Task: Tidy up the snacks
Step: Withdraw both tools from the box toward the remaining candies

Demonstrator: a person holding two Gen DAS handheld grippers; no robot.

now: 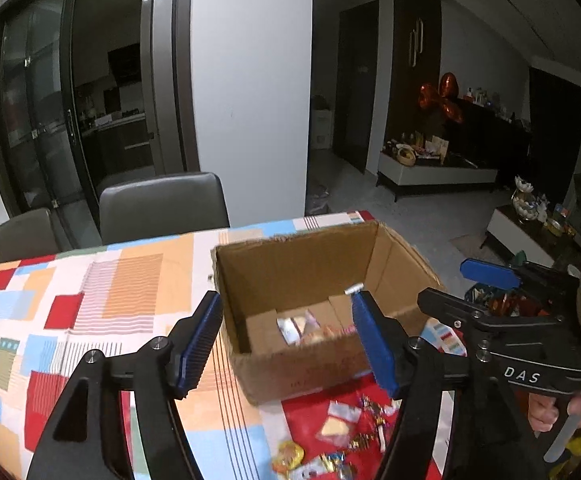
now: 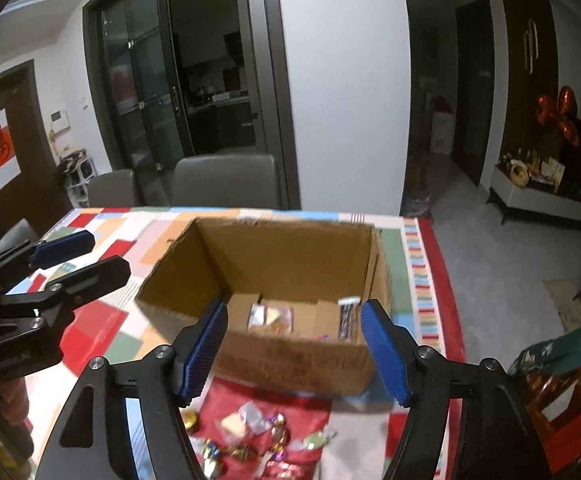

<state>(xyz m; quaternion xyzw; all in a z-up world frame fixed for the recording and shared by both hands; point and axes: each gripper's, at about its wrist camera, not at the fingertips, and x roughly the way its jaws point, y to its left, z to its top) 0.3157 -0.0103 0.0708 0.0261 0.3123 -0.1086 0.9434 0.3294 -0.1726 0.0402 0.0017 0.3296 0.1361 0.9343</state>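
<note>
A few snacks [image 2: 270, 316] already lie in the cardboard box [image 2: 290, 356]; a pile of sweets [image 2: 246, 436] waits near it on the desk [image 1: 102, 292]. Both grippers, left [image 1: 286, 344] and right [image 2: 294, 350], hang with jaws released, empty.

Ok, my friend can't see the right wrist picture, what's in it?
An open cardboard box sits on a colourful patchwork tablecloth, a few snack packets inside. The right gripper hovers open before it, empty. Loose wrapped candies lie in front; the left gripper shows at the left edge.
</note>
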